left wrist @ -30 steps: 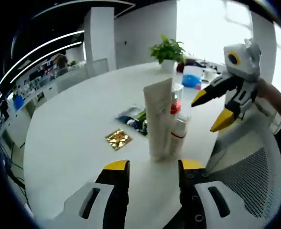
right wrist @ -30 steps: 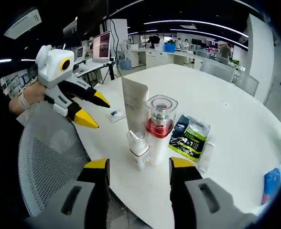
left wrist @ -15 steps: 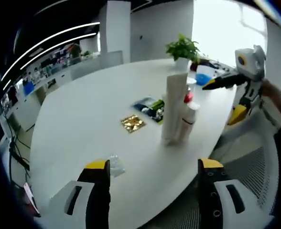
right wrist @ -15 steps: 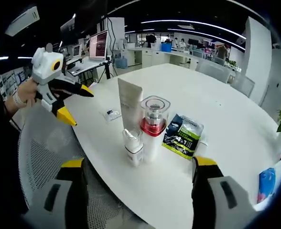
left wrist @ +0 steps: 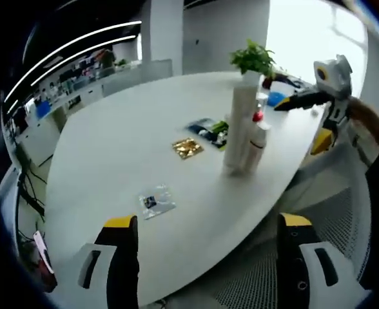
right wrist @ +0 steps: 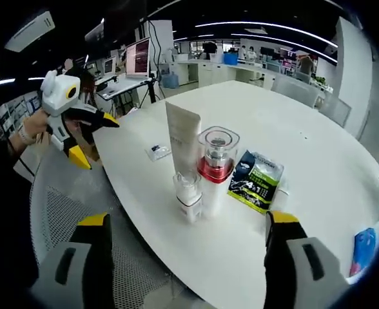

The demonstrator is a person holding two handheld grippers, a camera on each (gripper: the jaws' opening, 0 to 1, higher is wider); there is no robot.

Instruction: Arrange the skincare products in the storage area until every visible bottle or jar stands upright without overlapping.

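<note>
Both sets of jaws spread wide and holding nothing: left gripper (left wrist: 205, 241) rising from the bottom of the left gripper view, right gripper (right wrist: 185, 238) rising from the bottom of the right gripper view. Three skincare products grouped upright at the centre of the right gripper view, near the close edge of the round white desk (right wrist: 292, 148): a tall white tube (right wrist: 184, 140) standing on its cap, a pump bottle with a red collar and clear cap (right wrist: 214, 168) just beside it on the right, and a small white bottle with a clear cap (right wrist: 189, 196) in front, touching or nearly touching the other two. Same cluster right of centre in the left gripper view, with the tube (left wrist: 241, 129) foremost and the small bottle (left wrist: 256, 143) at its right. Dark green sachet (right wrist: 256, 180) lying flat just right of the pump bottle. Gold foil packet (left wrist: 187, 148) and small clear sachet (left wrist: 156, 201) flat on the desk, left of the cluster and well apart from it. Potted plant (left wrist: 252, 61) at the top of the left gripper view. Mesh office chair (right wrist: 80, 212) at lower left of the right gripper view.
</note>
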